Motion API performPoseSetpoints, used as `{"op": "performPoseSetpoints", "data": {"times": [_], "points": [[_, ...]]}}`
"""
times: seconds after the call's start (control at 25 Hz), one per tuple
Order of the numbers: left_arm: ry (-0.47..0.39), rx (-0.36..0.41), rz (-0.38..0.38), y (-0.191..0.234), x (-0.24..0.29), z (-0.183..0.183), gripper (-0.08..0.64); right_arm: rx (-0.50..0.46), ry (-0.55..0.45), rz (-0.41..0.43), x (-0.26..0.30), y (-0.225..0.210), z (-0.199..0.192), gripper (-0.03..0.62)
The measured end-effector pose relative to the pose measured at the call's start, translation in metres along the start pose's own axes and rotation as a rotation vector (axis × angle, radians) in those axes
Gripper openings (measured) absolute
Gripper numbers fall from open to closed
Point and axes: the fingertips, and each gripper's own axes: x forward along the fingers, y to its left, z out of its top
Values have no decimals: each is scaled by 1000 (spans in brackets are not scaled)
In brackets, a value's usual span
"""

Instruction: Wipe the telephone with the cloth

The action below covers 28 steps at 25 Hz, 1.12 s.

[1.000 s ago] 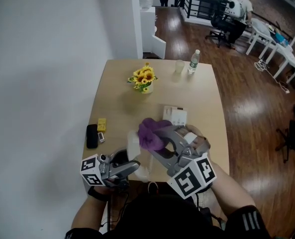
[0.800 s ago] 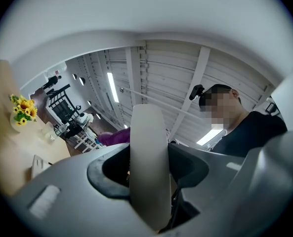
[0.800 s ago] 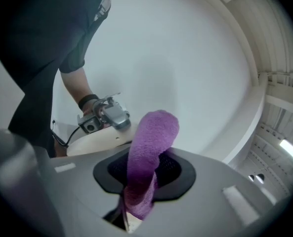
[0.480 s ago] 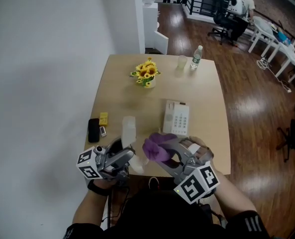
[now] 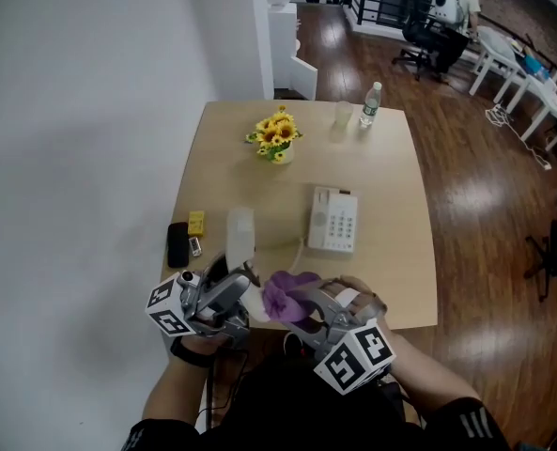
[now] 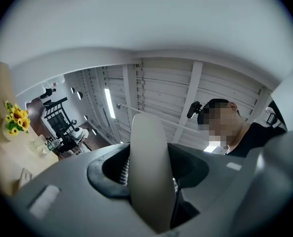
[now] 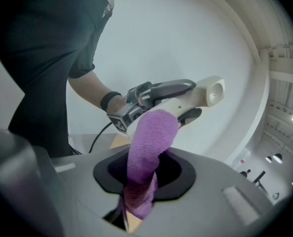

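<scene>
The white telephone base [image 5: 334, 221] lies on the wooden table [image 5: 391, 186] with its cradle bare. My left gripper [image 5: 238, 296] is shut on the white handset [image 5: 241, 238], held lifted over the table's front edge. The left gripper view shows that handset [image 6: 148, 172] filling the gap between the jaws. My right gripper [image 5: 301, 301] is shut on a purple cloth [image 5: 286, 292]. In the right gripper view the cloth [image 7: 150, 142] sticks up from the jaws and its top touches the handset [image 7: 195, 97] just in front of the left gripper [image 7: 151, 94].
A pot of sunflowers [image 5: 276, 141], a glass cup [image 5: 341, 116] and a water bottle [image 5: 370, 104] stand at the table's far end. A black phone [image 5: 177, 244] and a small yellow thing [image 5: 195, 223] lie near the left edge. A coiled cord [image 5: 295, 244] trails from the base.
Both grippers have drawn back toward the person. The cloth has left the telephone base, which now shows whole, and has come up against the handset.
</scene>
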Motion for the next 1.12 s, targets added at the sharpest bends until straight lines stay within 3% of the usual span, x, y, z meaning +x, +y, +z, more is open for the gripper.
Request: {"op": "performPoseSetpoints", "data": {"times": [0.2,0.4,0.52,0.84,1.0,1.12], "points": [[-53,-26,-11,1,-6,9,213,6,-2,113,-2,24,-9,94],[-51,-45,-32,-1,-2,5,213,53,-34,20,-11,-14,-6,94],[-35,-37,-25,1,1,-3,213,25,-31,22,-5,-21,-4,94],[-18,-16,33,20,2,-4,213,8,-6,167,-4,14,-16,94],[-12,-13,66,33,1,-8,213,156,-120,255,-16,14,-10,94],[24,1,128,48,0,-17,213,300,-198,259,-25,-3,-15,94]]}}
